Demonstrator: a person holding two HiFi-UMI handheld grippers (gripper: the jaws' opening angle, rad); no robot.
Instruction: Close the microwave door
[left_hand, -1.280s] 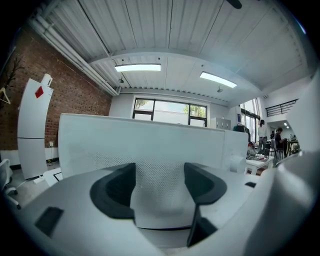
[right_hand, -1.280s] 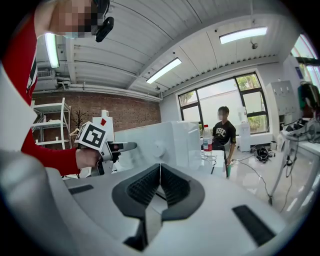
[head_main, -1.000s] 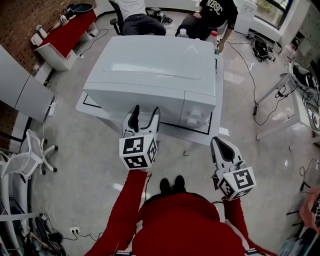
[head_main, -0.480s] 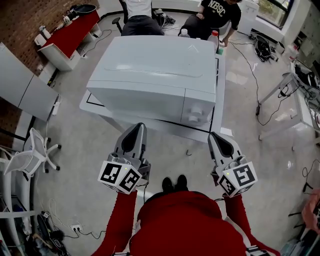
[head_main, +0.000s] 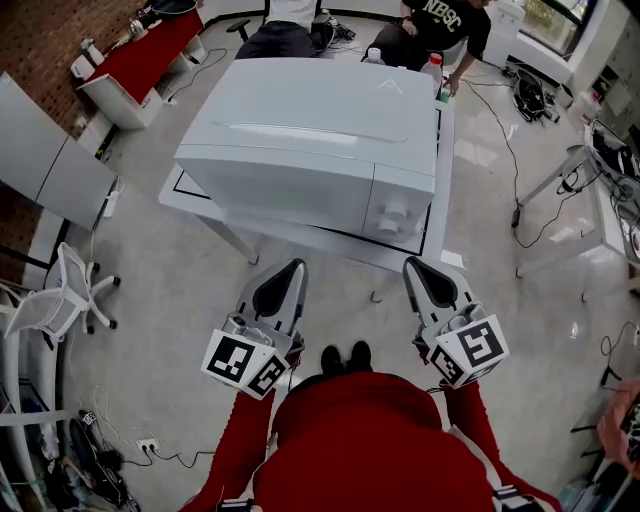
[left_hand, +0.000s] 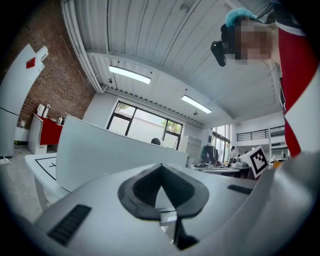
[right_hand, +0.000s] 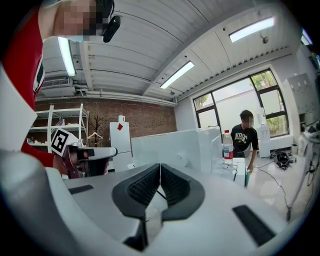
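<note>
1. Microwave (head_main: 300, 130): stands on a low white table (head_main: 200, 208). Its long axis runs left to right across the head view, and its front faces the person.
2. Door (head_main: 280, 195): lies flush along the left of the front; the knob panel (head_main: 397, 213) takes the right end.
3. Left gripper (head_main: 294, 266) and right gripper (head_main: 412, 265): jaws pressed together on both, nothing held. They point at the microwave from well short of it.
4. The table's near edge juts just past the front. Bare floor (head_main: 340, 300) separates it from the grippers. An office chair (head_main: 60, 300) stands far left.
</note>
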